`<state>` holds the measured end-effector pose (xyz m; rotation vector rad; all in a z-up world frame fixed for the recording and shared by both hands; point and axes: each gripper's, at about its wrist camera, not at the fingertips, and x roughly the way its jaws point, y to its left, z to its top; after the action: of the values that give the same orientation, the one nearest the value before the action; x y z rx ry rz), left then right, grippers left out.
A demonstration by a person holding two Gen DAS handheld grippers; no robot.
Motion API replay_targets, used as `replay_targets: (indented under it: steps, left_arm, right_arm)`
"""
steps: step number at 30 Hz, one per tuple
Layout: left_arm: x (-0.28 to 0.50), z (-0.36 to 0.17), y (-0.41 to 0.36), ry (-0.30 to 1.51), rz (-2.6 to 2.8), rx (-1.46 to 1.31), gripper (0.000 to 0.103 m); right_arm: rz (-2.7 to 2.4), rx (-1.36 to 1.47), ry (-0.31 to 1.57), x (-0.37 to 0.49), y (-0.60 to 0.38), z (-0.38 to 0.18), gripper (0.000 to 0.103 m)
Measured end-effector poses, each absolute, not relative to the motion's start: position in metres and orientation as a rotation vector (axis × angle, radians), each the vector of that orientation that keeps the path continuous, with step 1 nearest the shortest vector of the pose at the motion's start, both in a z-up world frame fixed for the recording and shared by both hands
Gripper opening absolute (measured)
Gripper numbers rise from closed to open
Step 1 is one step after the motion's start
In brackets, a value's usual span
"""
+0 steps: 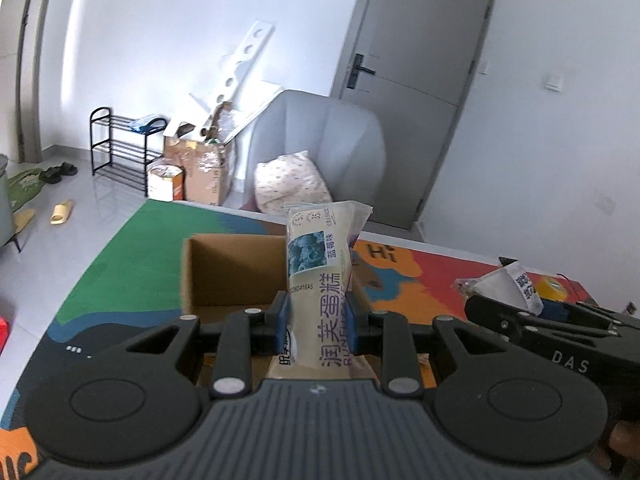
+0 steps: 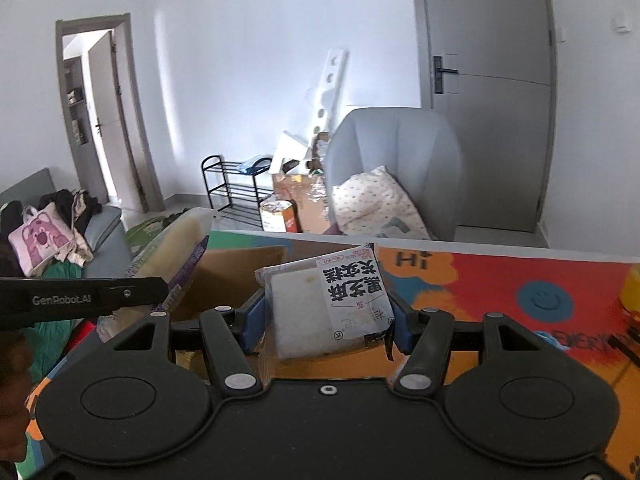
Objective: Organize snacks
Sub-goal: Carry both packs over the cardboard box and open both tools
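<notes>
My left gripper (image 1: pixel 317 322) is shut on a long cream cake packet with blue print (image 1: pixel 320 272), held upright above the open cardboard box (image 1: pixel 224 268). My right gripper (image 2: pixel 326 320) is shut on a square white sesame cake packet (image 2: pixel 328 304), held over the table just right of the same box (image 2: pixel 236 272). The left gripper and its packet (image 2: pixel 180 252) show at the left of the right wrist view. The right gripper's body (image 1: pixel 560 332) and its packet (image 1: pixel 516 284) show at the right of the left wrist view.
The table carries a colourful mat (image 2: pixel 520 288) of green, orange and red. A yellow object (image 2: pixel 632 292) sits at the table's right edge. Behind the table stand a grey armchair with a cushion (image 1: pixel 320 148), cardboard boxes and a black shoe rack (image 1: pixel 120 148).
</notes>
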<state>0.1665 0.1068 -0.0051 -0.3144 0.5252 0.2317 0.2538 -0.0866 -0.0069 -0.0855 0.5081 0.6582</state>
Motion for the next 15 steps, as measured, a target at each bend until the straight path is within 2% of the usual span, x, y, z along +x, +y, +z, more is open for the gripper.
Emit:
replay_targets:
  steps: [15]
  left_arm:
    - [0.189,-0.018,0.161,0.570,0.255,-0.374,0.030]
  right_arm:
    - [0.749,-0.119,0.563,0.272,-0.018,-0.017,0.058]
